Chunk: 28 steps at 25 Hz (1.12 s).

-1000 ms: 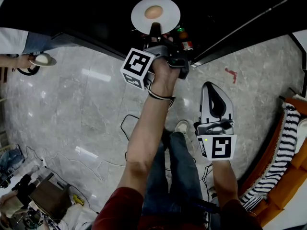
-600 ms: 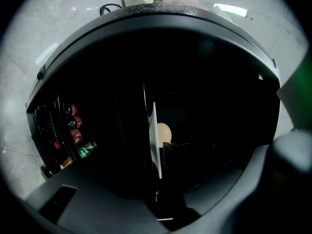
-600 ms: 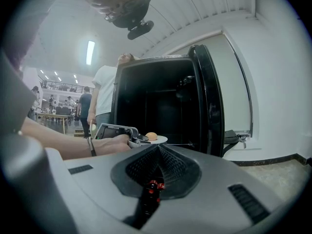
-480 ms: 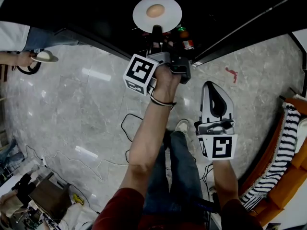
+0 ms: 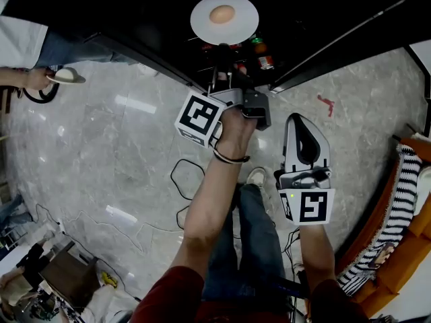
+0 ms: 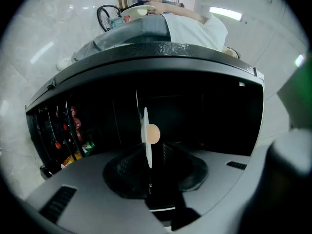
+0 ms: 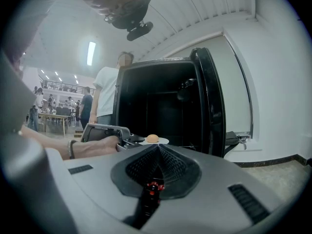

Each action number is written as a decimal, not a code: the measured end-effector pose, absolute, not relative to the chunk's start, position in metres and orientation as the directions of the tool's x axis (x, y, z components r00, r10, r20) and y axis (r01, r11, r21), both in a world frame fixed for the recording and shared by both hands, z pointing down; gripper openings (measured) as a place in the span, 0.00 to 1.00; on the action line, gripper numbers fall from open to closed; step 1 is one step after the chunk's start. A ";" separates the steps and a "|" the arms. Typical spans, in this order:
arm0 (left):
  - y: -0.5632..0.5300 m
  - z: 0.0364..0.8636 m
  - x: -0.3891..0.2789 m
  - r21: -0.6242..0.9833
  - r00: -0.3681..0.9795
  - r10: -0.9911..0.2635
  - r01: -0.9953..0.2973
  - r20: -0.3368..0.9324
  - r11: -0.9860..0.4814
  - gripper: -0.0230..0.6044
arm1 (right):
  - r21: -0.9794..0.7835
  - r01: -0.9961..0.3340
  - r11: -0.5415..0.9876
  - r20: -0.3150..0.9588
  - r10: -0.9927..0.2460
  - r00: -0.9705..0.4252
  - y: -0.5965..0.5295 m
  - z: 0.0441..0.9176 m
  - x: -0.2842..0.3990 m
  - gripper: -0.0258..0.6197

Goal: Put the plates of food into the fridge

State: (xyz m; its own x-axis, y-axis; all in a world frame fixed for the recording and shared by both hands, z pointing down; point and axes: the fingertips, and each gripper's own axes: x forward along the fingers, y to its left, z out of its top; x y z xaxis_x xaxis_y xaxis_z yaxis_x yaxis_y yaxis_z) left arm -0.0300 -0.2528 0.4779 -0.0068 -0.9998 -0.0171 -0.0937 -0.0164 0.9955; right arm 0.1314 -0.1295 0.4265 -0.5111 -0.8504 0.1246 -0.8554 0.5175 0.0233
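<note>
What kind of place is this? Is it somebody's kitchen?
Probably not a home kitchen; it looks more like a big hall or lab. The open black fridge stands on a shiny stone floor with cables lying on it, and far behind are people at tables under long ceiling lights.

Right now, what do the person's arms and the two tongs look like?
The left tongs are dark and slim on a grey body. The right tongs have a white shell with a black inner face. Each carries a white cube with black square markers; the right shows a small green light. Dark red sleeves, a dark band on the left wrist.
</note>
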 end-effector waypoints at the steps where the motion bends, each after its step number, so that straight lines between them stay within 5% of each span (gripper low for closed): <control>1: -0.250 0.477 -0.030 0.996 -0.006 -1.000 -0.087 -0.020 -0.020 0.19 | 0.023 -0.856 0.517 0.125 -0.851 -0.510 -0.129 0.426 0.131 0.06; 11: -0.235 0.489 -0.029 0.998 -0.010 -1.000 -0.057 -0.008 -0.007 0.19 | 0.023 -0.857 0.514 0.128 -0.852 -0.508 -0.131 0.429 0.132 0.06; 16: -0.229 0.482 -0.028 0.996 0.003 -0.999 -0.086 -0.035 -0.035 0.05 | 0.024 -0.856 0.516 0.131 -0.851 -0.509 -0.131 0.430 0.129 0.06; 28: -0.221 0.482 -0.032 0.992 0.023 -0.999 -0.118 -0.043 -0.046 0.05 | 0.024 -0.852 0.523 0.132 -0.846 -0.516 -0.139 0.430 0.122 0.06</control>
State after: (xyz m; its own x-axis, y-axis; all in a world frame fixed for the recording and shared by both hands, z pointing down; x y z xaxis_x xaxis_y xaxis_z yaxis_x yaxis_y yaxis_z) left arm -0.0317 -0.2215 0.4824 0.0232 -0.9988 -0.0432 -0.1183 -0.0457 0.9919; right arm 0.1221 -0.1392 0.4301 -0.5159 -0.8464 0.1320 -0.8520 0.5230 0.0237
